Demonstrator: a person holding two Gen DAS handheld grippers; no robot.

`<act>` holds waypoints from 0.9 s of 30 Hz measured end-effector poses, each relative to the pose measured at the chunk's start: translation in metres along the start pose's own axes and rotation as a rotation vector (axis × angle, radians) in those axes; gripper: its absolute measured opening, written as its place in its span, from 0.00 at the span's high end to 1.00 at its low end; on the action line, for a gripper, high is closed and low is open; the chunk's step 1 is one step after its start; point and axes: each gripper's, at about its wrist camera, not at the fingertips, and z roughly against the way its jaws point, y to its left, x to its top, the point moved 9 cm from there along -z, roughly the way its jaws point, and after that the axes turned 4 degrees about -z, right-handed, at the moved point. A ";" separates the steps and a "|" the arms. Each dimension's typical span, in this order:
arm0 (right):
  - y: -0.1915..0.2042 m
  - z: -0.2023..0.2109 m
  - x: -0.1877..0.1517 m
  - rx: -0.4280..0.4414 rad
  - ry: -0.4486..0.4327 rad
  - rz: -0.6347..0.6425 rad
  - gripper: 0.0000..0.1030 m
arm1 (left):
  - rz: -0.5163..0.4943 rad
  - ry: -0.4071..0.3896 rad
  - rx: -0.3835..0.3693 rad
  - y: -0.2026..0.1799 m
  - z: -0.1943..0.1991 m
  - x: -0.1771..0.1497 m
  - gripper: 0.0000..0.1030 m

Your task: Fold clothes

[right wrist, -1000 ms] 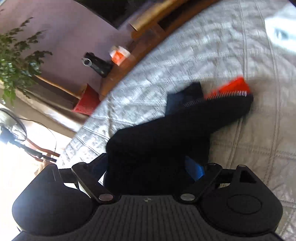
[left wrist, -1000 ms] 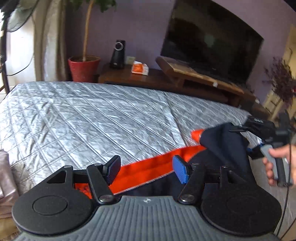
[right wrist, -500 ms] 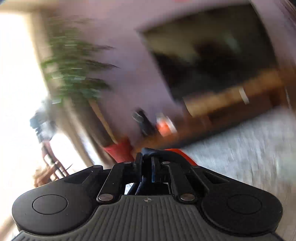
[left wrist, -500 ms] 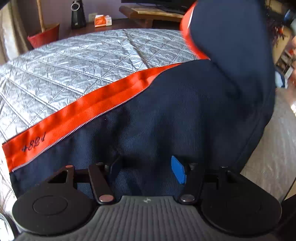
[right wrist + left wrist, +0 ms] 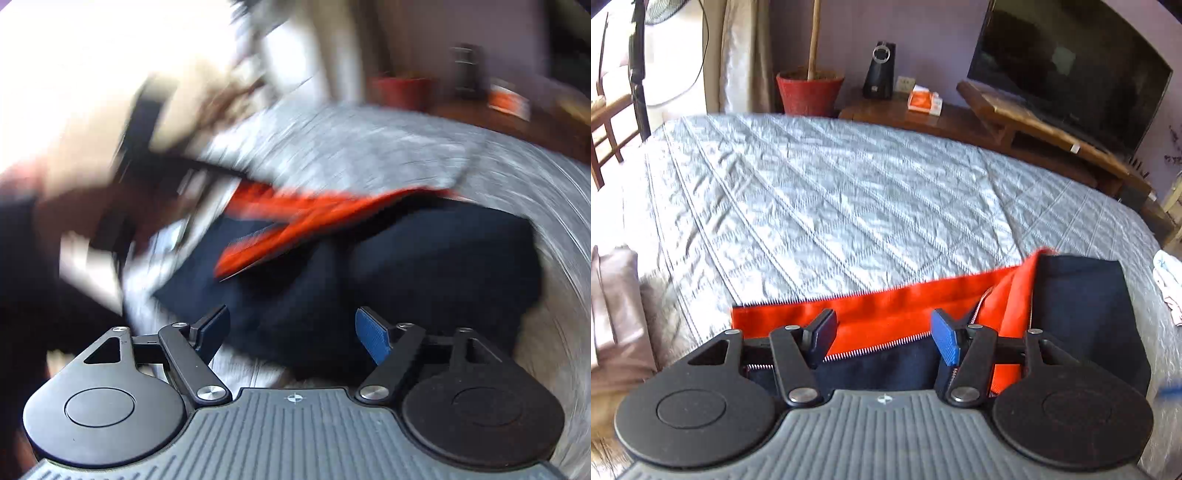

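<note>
- Presently, the navy jacket (image 5: 1082, 306) with its orange lining (image 5: 886, 317) lies at the near edge of the grey quilted bed (image 5: 831, 206), towards its right-hand corner, partly folded with a zip edge showing.
- The left gripper (image 5: 884, 334) points steeply down over the garment's near edge; its jaws stand partly apart, and the pads show a clear gap to the cloth below, with nothing pinched.
- The right gripper (image 5: 291, 332) tilts down over the navy part of the jacket (image 5: 424, 266); this view is heavily blurred. Its jaws are opening, already wide, and the cloth lies beneath them, not gripped.
- In the right wrist view a blurred dark shape at the left edge may be the other tool; it cannot be told for certain.
- Beyond the far edge of the bed stand a red plant pot (image 5: 809, 90), a dark speaker (image 5: 880, 70) and a television (image 5: 1067, 70) on a wooden stand.
- Folded pale cloth (image 5: 613, 314) sits at the bed's near left edge.
</note>
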 end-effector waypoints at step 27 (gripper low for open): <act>0.072 -0.052 -0.020 -0.414 0.007 1.017 0.30 | -0.114 0.017 -0.053 -0.045 -0.014 0.001 0.44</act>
